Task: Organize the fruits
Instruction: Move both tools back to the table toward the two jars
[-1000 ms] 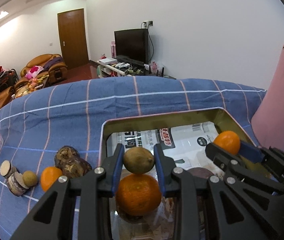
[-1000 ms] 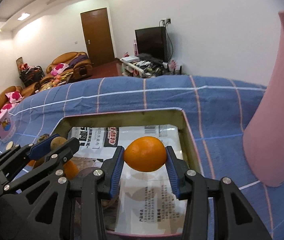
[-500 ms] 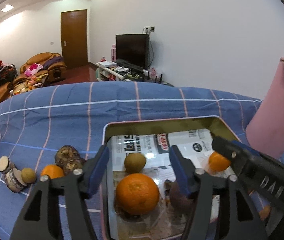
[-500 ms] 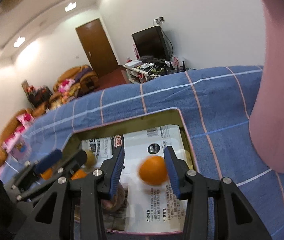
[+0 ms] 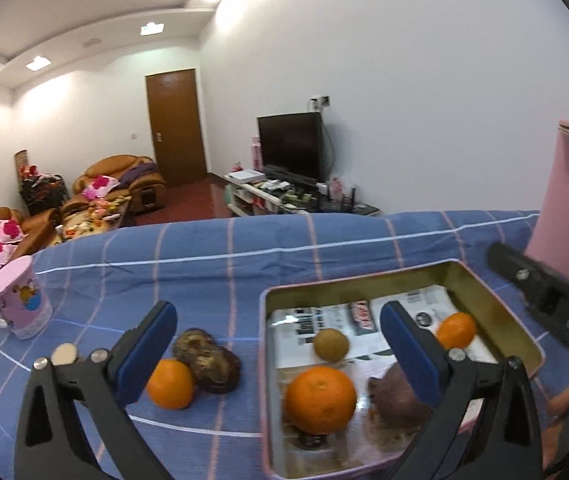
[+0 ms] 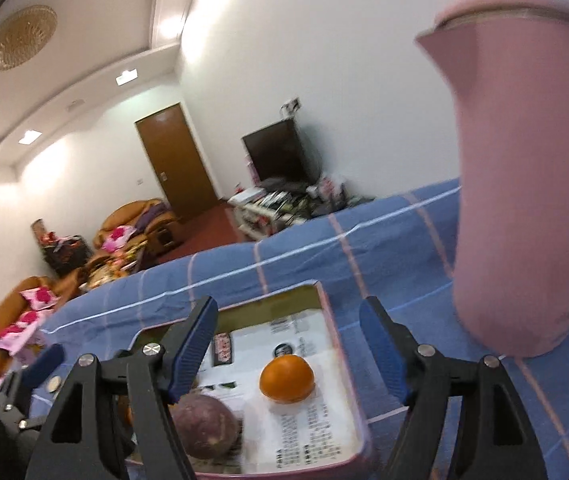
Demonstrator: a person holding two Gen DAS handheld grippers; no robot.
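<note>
A metal tin (image 5: 496, 300) lined with newspaper holds a large orange (image 5: 320, 398), a brown kiwi-like fruit (image 5: 331, 344), a small orange (image 5: 455, 330) and a purple-brown fruit (image 5: 398, 396). My left gripper (image 5: 276, 328) is open and empty above the tin's left edge. An orange (image 5: 170, 383) and dark wrinkled fruits (image 5: 208, 362) lie on the cloth to the left. In the right wrist view my right gripper (image 6: 288, 330) is open and empty above the tin (image 6: 342, 344), over the small orange (image 6: 286, 378) and purple fruit (image 6: 204, 426).
A tall pink container (image 6: 524, 200) stands close on the right of the tin; it also shows in the left wrist view (image 5: 568, 204). A pink cup (image 5: 18, 298) stands at far left, with small round items (image 5: 63, 354) near it. The blue checked cloth (image 5: 204, 268) covers the table.
Both grippers opened and let go of their fruit: the brown fruit and the small orange now lie in the tin. Both grippers have risen and pulled back, the left one shifting left.
</note>
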